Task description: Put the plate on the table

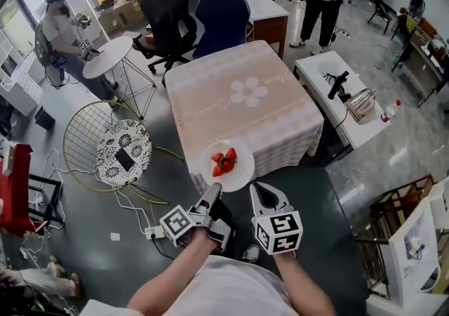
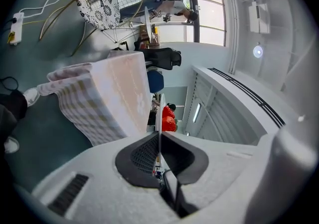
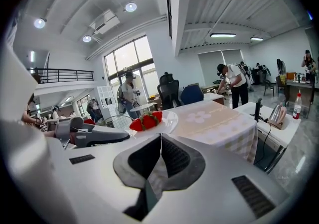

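The left gripper (image 1: 209, 196) has its jaws clamped on the near rim of the plate (image 1: 242, 175); the right gripper (image 1: 257, 194) sits just beside that rim, its jaws together on nothing; the plate hangs just ahead of the left jaws, by the near edge of the worktop (image 1: 238, 90), and does not seem to rest on it yet; held by one thin edge, it could tip or slip, and the strawberries (image 1: 224, 161) could roll off; put down too near the edge, it could fall; the plate is round, so it has no long side; it looks flat, top up.
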